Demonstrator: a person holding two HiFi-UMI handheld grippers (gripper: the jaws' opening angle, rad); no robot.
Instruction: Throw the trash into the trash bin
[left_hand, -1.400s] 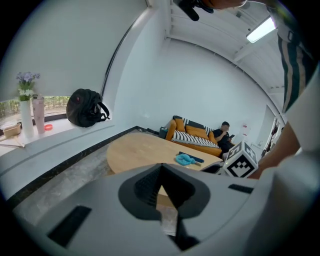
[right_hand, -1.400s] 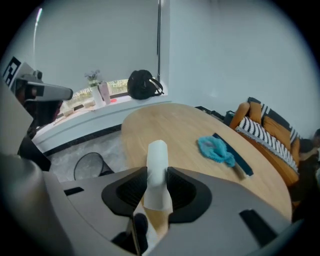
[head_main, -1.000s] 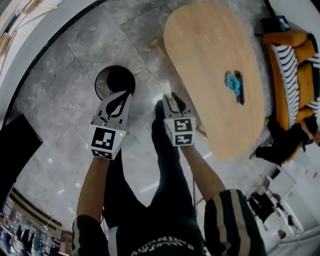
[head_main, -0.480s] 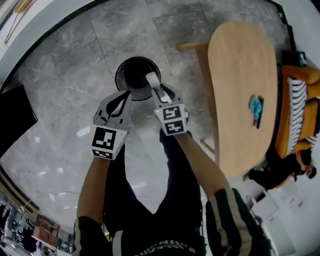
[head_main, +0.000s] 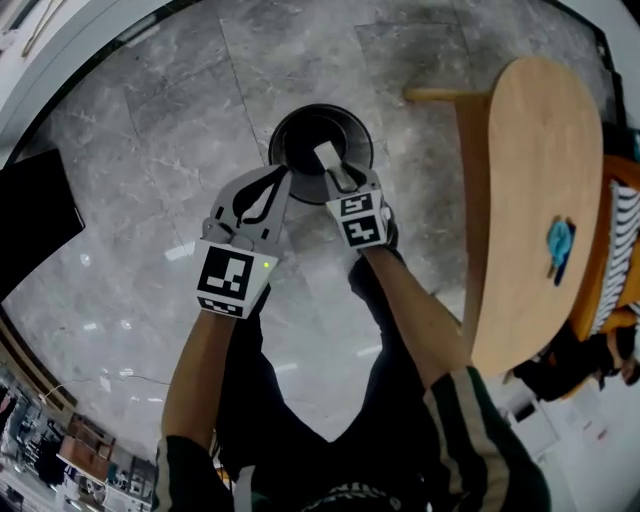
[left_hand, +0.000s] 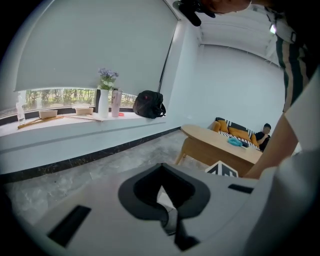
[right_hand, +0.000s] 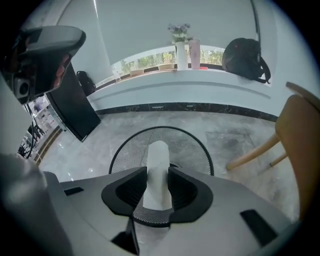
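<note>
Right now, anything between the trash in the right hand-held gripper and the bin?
Nothing visible. The trash, clamped in the right hand-held gripper, hangs over the open trash bin; the left hand-held gripper sits beside it, not under it.

The right gripper (right_hand: 157, 192) clamps a white strip of trash (right_hand: 158, 162) between its two jaws, and the strip stands up toward twelve o'clock. Directly beyond it lies the round black mesh trash bin (right_hand: 197, 150), its open mouth ringing the strip's upper end. On the grey marble floor (right_hand: 235, 132), a wooden table (right_hand: 302, 145) fills three o'clock and a black panel (right_hand: 75, 107) leans at ten. A dark backpack (right_hand: 245, 57) sits on the window sill (right_hand: 200, 82) at one o'clock.
</note>
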